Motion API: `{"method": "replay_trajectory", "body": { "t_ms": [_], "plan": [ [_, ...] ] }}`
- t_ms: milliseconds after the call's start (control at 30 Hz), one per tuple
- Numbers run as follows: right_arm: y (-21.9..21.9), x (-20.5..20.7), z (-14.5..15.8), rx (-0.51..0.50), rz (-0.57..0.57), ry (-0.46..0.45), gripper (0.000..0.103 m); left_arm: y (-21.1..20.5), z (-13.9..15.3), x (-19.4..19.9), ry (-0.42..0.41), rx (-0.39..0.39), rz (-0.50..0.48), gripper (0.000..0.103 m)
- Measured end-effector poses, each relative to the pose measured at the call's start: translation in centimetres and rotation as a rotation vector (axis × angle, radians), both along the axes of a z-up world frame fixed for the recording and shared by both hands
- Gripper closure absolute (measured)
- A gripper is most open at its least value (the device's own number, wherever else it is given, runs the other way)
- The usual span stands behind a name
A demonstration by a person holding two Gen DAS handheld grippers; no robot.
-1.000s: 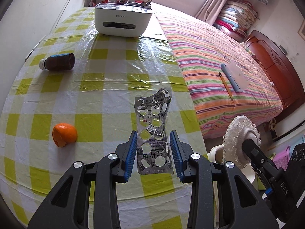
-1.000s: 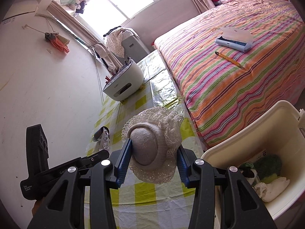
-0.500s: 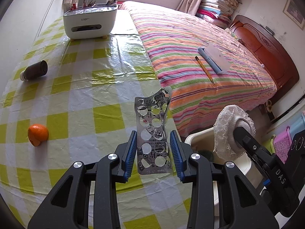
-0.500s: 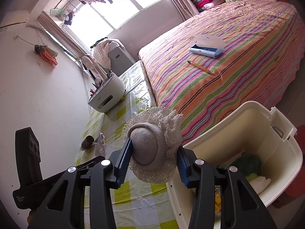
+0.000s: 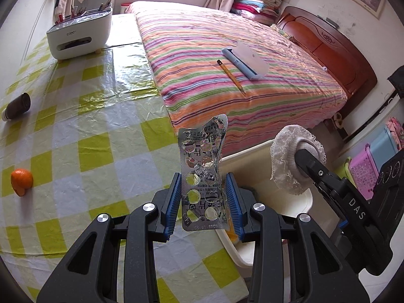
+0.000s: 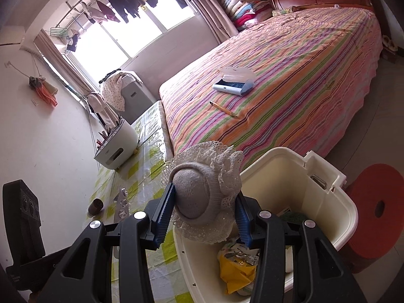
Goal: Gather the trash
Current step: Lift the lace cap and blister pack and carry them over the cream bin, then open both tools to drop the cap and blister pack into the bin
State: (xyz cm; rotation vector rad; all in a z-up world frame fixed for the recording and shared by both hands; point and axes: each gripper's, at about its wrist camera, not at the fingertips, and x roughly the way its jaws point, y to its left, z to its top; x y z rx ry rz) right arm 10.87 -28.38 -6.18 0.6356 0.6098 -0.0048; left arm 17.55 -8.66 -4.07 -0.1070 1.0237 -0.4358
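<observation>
My left gripper (image 5: pixel 203 184) is shut on an empty silver blister pack (image 5: pixel 202 161), which stands upright between the blue pads, over the table's edge beside the bin. My right gripper (image 6: pixel 205 194) is shut on a grey knitted piece with a white lace frill (image 6: pixel 194 192), held above the near rim of the cream plastic bin (image 6: pixel 277 176). The left wrist view shows that lace piece (image 5: pixel 285 161) to the right of the blister pack, over the bin (image 5: pixel 252 151). The blister pack (image 6: pixel 122 202) also appears at the left of the right wrist view.
On the yellow-checked tablecloth (image 5: pixel 88 126) lie an orange (image 5: pixel 22 180), a brown bottle (image 5: pixel 16 106) and a white organiser box (image 5: pixel 78 35). A striped bed (image 5: pixel 227 38) carries a pencil (image 5: pixel 231 75) and a blue-white case (image 5: pixel 247 60). The bin holds a yellow wrapper (image 6: pixel 234 270). A red stool (image 6: pixel 376 202) stands beyond it.
Both grippers have moved sideways from over the table toward the bin, each still holding its item. The bin's inside now fills the lower right wrist view.
</observation>
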Motion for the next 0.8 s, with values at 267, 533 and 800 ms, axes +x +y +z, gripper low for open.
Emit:
{"method": "replay_trajectory", "body": {
  "t_ms": [267, 533, 800],
  "plan": [
    [-1.4, -1.4, 0.2, -0.008, -0.072, -0.024, 0.059, -2.0, 0.0, -1.2, 0.012, -0.071, -0.108, 0.068],
    [-2.5, -2.1, 0.3, 0.000, -0.132, -0.039, 0.059, -3.7, -0.5, -2.1, 0.012, -0.075, -0.164, 0.068],
    [-3.0, -2.5, 0.4, -0.008, -0.162, -0.044, 0.057, -4.3, -0.8, -2.5, 0.012, -0.074, -0.194, 0.066]
  ]
}}
